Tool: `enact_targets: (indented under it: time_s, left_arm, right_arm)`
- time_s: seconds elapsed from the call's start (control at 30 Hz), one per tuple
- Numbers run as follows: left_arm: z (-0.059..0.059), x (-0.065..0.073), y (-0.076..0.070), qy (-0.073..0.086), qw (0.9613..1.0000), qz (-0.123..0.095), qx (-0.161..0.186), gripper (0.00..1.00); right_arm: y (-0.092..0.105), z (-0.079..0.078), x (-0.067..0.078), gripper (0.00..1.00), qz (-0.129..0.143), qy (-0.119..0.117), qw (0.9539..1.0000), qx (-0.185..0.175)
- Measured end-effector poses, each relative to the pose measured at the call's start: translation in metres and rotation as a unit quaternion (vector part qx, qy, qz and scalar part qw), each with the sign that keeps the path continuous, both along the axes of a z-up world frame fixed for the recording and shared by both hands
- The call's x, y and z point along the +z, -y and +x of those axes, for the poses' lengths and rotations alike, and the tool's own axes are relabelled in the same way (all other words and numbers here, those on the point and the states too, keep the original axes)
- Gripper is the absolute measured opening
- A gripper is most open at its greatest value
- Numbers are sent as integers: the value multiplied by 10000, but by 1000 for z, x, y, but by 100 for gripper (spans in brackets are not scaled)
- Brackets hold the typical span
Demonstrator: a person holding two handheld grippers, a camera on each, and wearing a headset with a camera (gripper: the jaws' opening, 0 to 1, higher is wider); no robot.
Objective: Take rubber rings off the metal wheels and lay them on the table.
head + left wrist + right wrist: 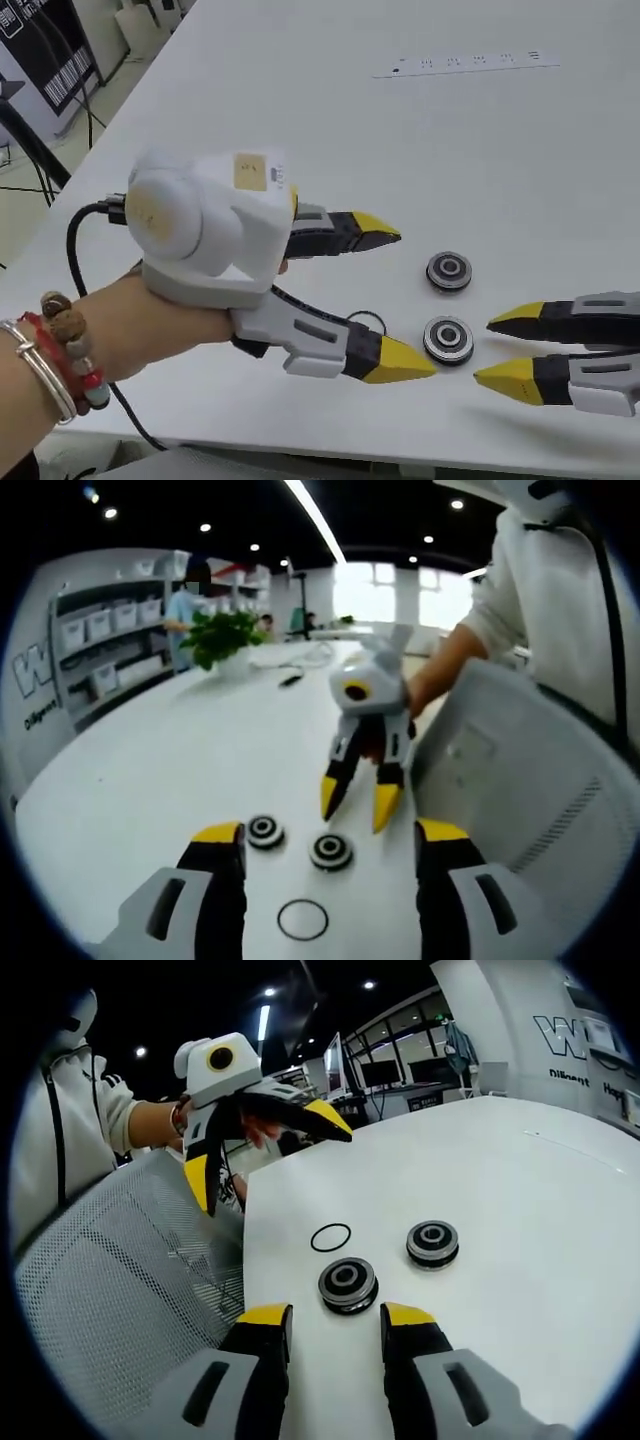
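Two metal wheels lie on the white table (300, 120), a far one (449, 271) and a near one (448, 340). A thin black rubber ring (368, 320) lies flat by itself beside the near wheel, between the jaws of my left gripper (398, 300), which is open wide and holds nothing. My right gripper (492, 348) is open, its yellow tips just short of the near wheel (348, 1285). The left gripper view has the loose ring (302, 919) close in front, both wheels (265, 831) (331, 851) beyond it, and the right gripper (358, 810) facing me.
A white power strip (465, 62) lies at the far side of the table. A grey mesh chair (110, 1280) stands off the near table edge. A potted plant (222, 635) sits far down the table. A black cable (75, 250) trails from the left gripper.
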State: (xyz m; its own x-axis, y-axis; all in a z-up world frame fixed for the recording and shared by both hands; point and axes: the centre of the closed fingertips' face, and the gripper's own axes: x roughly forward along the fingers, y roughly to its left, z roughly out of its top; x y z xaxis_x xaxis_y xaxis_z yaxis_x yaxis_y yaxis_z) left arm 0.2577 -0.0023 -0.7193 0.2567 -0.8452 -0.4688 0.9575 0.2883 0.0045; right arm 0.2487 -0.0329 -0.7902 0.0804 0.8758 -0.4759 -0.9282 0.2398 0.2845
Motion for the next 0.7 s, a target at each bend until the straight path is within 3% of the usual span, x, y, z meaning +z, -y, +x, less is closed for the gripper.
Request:
enact_targets:
  time_s: [0.33, 0.53, 0.7]
  left_arm:
    - [4, -14, 2, 11, 10000, 26, 14, 63]
    - [13, -23, 0, 233, 9994, 170, 215, 61]
    - [13, -32, 1, 161, 9994, 194, 244, 53]
  right_arm:
    - [-3, 3, -5, 32, -14, 41, 10000, 44]
    - [-6, 6, -4, 30, -12, 161, 9998, 113]
    - [-7, 8, -8, 29, -21, 213, 9997, 119]
